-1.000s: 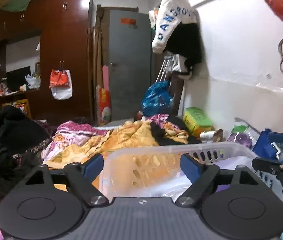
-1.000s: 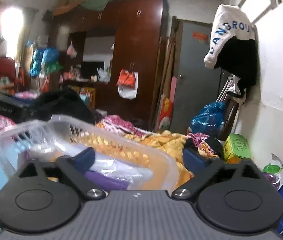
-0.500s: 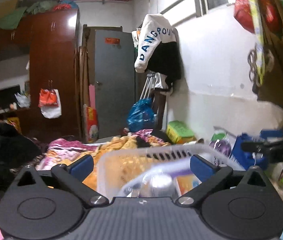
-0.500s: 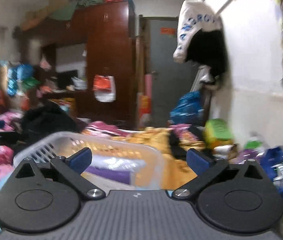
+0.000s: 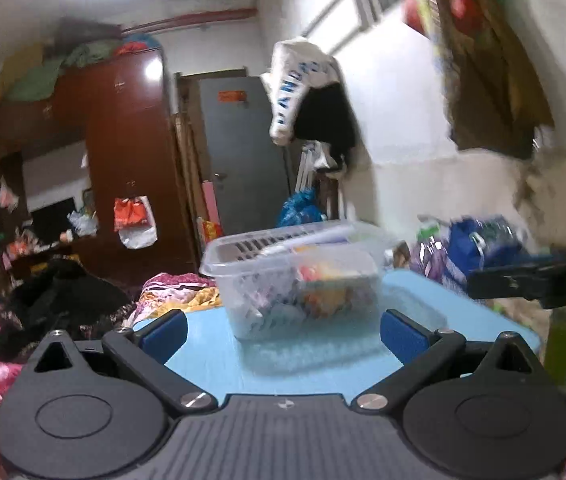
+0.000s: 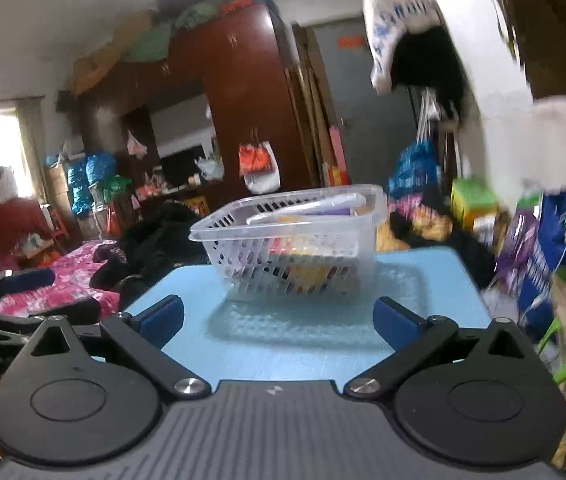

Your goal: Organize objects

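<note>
Left tongs (image 5: 281,330) spread, holding nothing; right tongs (image 6: 277,316) likewise spread and empty. Basket (image 6: 295,236) stands on the blue table (image 6: 423,280), already holding several packets, blurred beyond naming. No loose items show on the tabletop, so the sorting looks mostly done. Basket sits at the table's far side, beyond both tongs, roughly centred between their tips, apart from them.

I'm looking into a cluttered room with white walls (image 5: 395,128). A tall dark red-brown wardrobe (image 6: 239,120) stands at the back, bundles of cloth piled on top, beside a grey door (image 5: 243,152). A white and black garment (image 6: 411,40) hangs on the right wall. A bed with pink floral bedding (image 6: 79,276) sits left of the light blue worktop (image 6: 311,344). Daylight comes through a bright window (image 6: 1,136) at far left.
</note>
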`<state>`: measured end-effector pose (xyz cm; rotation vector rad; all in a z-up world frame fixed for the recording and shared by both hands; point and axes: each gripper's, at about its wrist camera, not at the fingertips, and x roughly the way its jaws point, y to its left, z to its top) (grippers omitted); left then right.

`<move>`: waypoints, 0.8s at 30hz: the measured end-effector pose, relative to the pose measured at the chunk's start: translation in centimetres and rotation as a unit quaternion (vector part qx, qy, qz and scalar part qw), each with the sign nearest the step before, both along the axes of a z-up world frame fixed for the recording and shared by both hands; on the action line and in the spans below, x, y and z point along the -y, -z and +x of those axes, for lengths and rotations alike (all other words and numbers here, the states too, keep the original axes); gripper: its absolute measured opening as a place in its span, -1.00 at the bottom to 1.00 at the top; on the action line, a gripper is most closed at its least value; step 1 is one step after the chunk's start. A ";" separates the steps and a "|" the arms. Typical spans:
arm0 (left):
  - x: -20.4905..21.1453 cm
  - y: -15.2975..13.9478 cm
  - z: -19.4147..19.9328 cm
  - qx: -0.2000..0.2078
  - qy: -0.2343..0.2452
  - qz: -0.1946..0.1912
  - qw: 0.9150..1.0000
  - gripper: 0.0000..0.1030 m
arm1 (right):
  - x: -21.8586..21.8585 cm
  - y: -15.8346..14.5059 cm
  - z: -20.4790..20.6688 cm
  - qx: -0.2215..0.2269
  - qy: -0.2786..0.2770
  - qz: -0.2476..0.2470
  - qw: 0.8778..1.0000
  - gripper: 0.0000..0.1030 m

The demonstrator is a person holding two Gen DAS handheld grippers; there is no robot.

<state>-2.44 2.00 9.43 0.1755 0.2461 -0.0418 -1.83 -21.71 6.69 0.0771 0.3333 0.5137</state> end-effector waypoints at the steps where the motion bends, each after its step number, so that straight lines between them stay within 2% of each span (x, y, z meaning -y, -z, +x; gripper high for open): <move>1: 0.3 -0.2 0.2 0.003 0.003 -0.005 1.000 1.00 | -0.2 -0.5 0.3 0.007 0.003 -0.007 1.000 1.00; 5: 0.2 -0.4 2.8 -0.019 0.021 -0.042 0.999 1.00 | -0.5 -1.1 1.3 0.027 0.023 -0.023 0.999 1.00; 7: -0.1 0.1 3.7 -0.032 0.021 -0.051 0.998 1.00 | -0.6 -1.0 2.3 0.016 0.025 -0.038 0.999 1.00; 12: -0.7 0.9 4.9 -0.029 -0.004 -0.077 0.997 1.00 | 0.1 0.2 2.8 -0.003 0.053 -0.025 0.998 1.00; 17: -0.5 1.8 5.2 -0.036 -0.014 -0.068 0.997 1.00 | 0.0 1.6 2.6 -0.019 0.053 -0.029 0.998 1.00; 24: -0.6 1.8 5.0 -0.033 -0.018 -0.066 0.997 1.00 | -0.2 1.8 1.9 -0.013 0.055 -0.034 0.998 1.00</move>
